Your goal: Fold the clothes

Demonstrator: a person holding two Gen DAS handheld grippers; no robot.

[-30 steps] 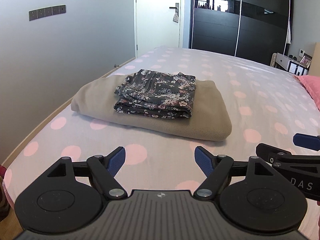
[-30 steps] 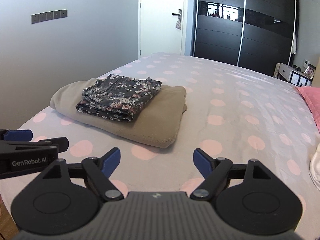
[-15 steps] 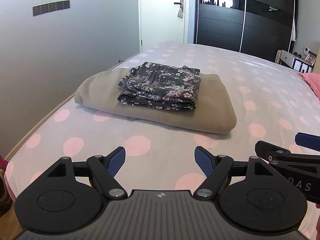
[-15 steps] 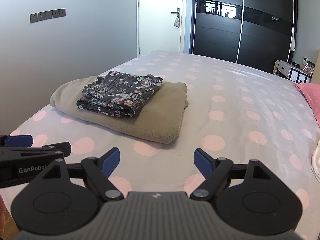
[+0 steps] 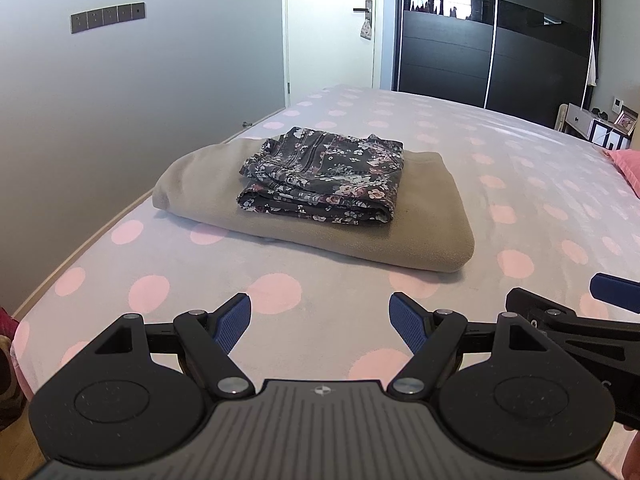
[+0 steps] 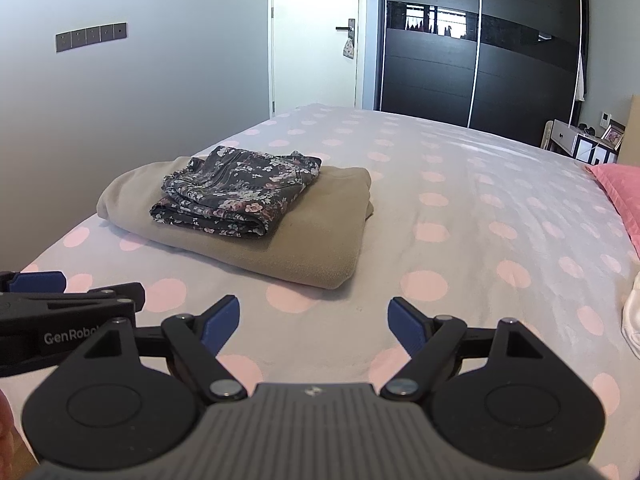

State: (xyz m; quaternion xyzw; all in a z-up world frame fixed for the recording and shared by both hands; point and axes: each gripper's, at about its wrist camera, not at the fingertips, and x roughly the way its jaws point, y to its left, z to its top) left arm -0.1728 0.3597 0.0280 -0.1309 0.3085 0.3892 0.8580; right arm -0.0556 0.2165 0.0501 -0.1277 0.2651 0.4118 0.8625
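Jaws agape (both empty), left gripper (image 5: 320,320) and right gripper (image 6: 313,318) hover level above bed (image 5: 500,168).

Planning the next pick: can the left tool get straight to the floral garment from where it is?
Probably yes. The left tool is open and holds nothing, and only bare bedspread lies between it and the floral garment, which sits exposed on top of the beige blanket.

1. The bed (image 5: 500,184) carries a grey cover with pink dots.
2. A folded beige garment (image 5: 328,236) lies directly on it — near the left edge.
3. A pink pillow (image 6: 620,188) rests at the right side.
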